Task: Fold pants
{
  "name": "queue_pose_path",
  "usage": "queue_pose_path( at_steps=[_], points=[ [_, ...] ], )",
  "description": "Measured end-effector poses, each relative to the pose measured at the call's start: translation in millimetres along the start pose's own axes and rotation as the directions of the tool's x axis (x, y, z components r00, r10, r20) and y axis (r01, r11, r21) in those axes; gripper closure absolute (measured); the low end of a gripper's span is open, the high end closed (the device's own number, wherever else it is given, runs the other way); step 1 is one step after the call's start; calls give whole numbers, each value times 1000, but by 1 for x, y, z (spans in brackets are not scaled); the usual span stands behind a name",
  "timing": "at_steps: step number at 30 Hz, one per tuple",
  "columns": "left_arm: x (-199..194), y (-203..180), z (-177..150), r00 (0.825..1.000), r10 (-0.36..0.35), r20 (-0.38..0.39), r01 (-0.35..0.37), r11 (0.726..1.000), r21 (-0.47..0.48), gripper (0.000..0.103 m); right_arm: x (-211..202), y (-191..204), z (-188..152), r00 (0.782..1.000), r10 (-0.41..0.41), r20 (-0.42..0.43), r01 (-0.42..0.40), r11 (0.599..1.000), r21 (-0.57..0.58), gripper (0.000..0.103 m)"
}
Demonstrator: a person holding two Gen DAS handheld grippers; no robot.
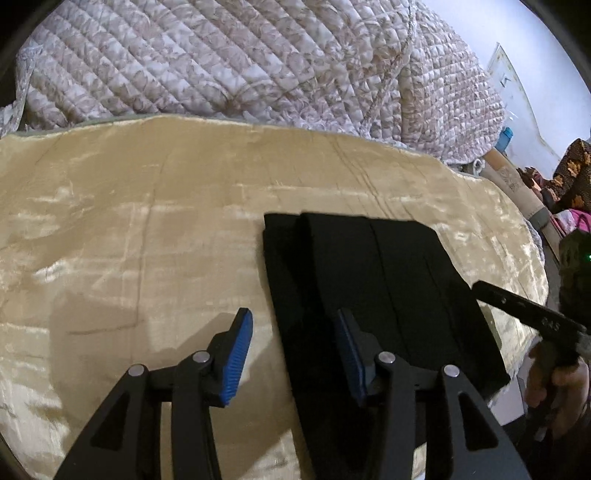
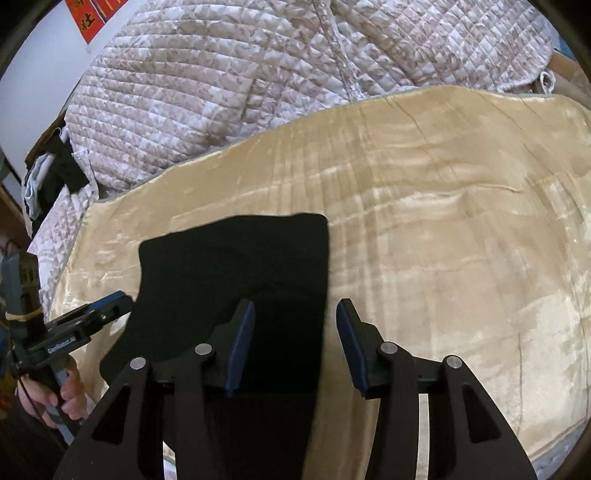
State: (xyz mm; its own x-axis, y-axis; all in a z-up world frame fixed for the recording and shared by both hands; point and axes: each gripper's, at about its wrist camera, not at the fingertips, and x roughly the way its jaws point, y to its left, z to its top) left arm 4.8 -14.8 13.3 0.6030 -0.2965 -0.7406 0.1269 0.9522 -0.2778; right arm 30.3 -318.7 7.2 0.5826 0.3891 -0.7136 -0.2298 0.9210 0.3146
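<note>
**Black pants lying folded on tan blanket, both grippers spread**

Left wrist view:
- Looking forward along the left gripper (image 1: pixel 293 332), black two-finger tool with blue ribbed pads (image 1: pixel 236 360). Jaws standing wide apart, pinching nothing.
- Lying flat on the shiny tan plush blanket (image 1: pixel 129 221): the black folded fabric pants (image 1: pixel 369 280), stacked in layers with stepped edges showing along the far-left corner. Left edge of the stack passing between the two pads; right pad hanging over the dark cloth, left pad over bare blanket. Contact with the cloth not determinable.
- Sitting behind the blanket: a quilted white-and-brown floral bedcover (image 1: pixel 221 62), bunched up.
- Entering at far right: the right gripper (image 1: pixel 517 310), seen side-on, finger tip reaching just over the right edge of the pants, gripped by a hand (image 1: pixel 554 384).

Right wrist view:
- Looking along the right gripper (image 2: pixel 295 336), blue pads (image 2: pixel 240 347) likewise spread, gripping nothing.
- Lying below and ahead, the pants (image 2: pixel 240 273) as one dark rectangle; its right edge running between the pads, left pad above cloth, right pad above blanket (image 2: pixel 461 229).
- Showing at far left: the left gripper (image 2: pixel 107 306), blue-tipped, reaching to the pants' left edge, held by a hand (image 2: pixel 55 402).
- Filling the background: bedcover (image 2: pixel 203 85); hanging on the wall top-left, a red paper banner (image 2: pixel 88 16).
</note>
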Motion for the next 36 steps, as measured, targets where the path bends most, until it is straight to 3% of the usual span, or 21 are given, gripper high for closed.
queue_pose_path(
  at_steps=[5,15,26,29,36],
  points=[
    [-7,0,-7,999,-49,-1,49,999,-8,53,-3,-7,-6,1000,18,-6,-18,1000,-1,56],
    [9,2,-8,988,-145,-46,141,987,-76,40,10,-13,-11,993,110,-48,-107,993,57,52],
    [24,-4,-5,987,-158,-12,157,984,-88,36,24,-9,-7,984,173,-47,-169,982,80,52],
    [22,-6,-6,985,-169,-19,167,982,-88,37,24,-8,-8,981,189,-47,-183,978,98,52],
    [17,-1,-11,982,-189,-23,186,978,-97,55,16,5,-14,982,183,-53,-180,983,42,54]
  ],
)
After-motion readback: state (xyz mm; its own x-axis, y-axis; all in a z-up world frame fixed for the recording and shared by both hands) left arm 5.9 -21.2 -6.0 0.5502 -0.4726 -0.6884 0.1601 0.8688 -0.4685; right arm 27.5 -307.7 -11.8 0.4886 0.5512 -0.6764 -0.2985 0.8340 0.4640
